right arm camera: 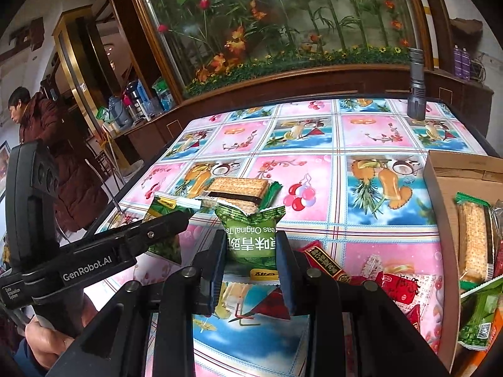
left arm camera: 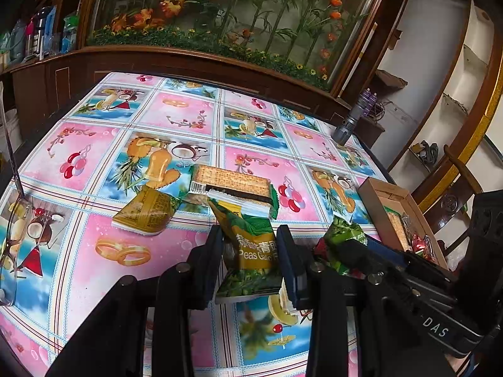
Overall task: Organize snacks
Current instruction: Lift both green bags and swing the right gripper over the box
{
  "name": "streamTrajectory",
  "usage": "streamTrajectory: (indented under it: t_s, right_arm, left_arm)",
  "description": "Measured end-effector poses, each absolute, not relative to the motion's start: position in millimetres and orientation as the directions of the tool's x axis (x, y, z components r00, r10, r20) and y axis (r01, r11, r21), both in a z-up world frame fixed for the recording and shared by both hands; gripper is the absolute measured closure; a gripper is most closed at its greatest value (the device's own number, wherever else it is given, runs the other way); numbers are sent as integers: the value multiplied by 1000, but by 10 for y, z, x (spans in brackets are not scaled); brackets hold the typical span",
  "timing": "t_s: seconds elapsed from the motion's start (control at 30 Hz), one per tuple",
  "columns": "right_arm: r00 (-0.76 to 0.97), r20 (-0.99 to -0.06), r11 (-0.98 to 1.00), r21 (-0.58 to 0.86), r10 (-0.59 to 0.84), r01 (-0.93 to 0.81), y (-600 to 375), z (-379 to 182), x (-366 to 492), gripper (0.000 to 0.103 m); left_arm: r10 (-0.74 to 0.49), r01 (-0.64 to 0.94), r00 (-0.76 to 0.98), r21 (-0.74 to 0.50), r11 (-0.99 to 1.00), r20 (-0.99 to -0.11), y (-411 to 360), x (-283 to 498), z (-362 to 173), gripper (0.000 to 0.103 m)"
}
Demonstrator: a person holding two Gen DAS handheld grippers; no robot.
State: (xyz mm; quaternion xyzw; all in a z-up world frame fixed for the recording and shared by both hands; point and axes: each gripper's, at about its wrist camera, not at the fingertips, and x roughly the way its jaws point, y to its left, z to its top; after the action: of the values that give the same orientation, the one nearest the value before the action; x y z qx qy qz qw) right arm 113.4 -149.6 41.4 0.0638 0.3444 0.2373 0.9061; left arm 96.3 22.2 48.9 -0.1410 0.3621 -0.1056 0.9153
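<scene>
My left gripper (left arm camera: 250,245) is shut on a green-and-gold pea snack packet (left arm camera: 251,248) and holds it above the table. My right gripper (right arm camera: 251,251) is shut on a green pea snack packet (right arm camera: 251,238), also lifted; that packet also shows in the left wrist view (left arm camera: 342,235). A long cracker pack (left arm camera: 231,185) and a gold-green packet (left arm camera: 146,210) lie on the table beyond the left gripper. A cardboard box (right arm camera: 440,188) at the right holds a cracker pack (right arm camera: 473,242) and other snacks. Red candy wrappers (right arm camera: 394,282) lie beside the box.
The table has a pink and blue fruit-print cloth (left arm camera: 176,113). A grey flashlight (right arm camera: 416,94) stands at the far right corner. Eyeglasses (left arm camera: 12,235) lie at the left edge. A person in a dark red coat (right arm camera: 47,144) stands far left. A wooden cabinet with a plant display stands behind.
</scene>
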Motion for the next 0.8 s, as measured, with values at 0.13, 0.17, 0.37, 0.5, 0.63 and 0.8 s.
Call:
streamTrajectory:
  t_s: [0.13, 0.17, 0.37, 0.5, 0.63, 0.8]
  right_arm:
    - [660, -591, 885, 270, 464, -380, -1510, 419, 1140, 70]
    - [663, -592, 887, 267, 459, -377, -1518, 417, 1143, 70]
    - [680, -601, 905, 233, 421, -355, -1532, 392, 1181, 70]
    - [673, -613, 908, 231, 415, -350, -1531, 347, 1211, 70]
    - [664, -624, 909, 235, 412, -343, -1527, 302, 1225, 70]
    - [669, -625, 914, 229, 402, -335, -1536, 307, 1220, 70]
  left_arm:
    - [-306, 101, 716, -341, 935, -628, 211, 951, 503, 69]
    - [-315, 110, 716, -345, 932, -623, 199, 939, 515, 69]
    - [-355, 152, 708, -360, 921, -611, 135, 897, 571, 69]
    - [-363, 169, 712, -355, 919, -601, 116, 870, 621, 69]
    - [-368, 172, 712, -360, 917, -598, 118, 861, 635, 69]
    - [-364, 174, 716, -352, 920, -596, 108, 855, 639, 69]
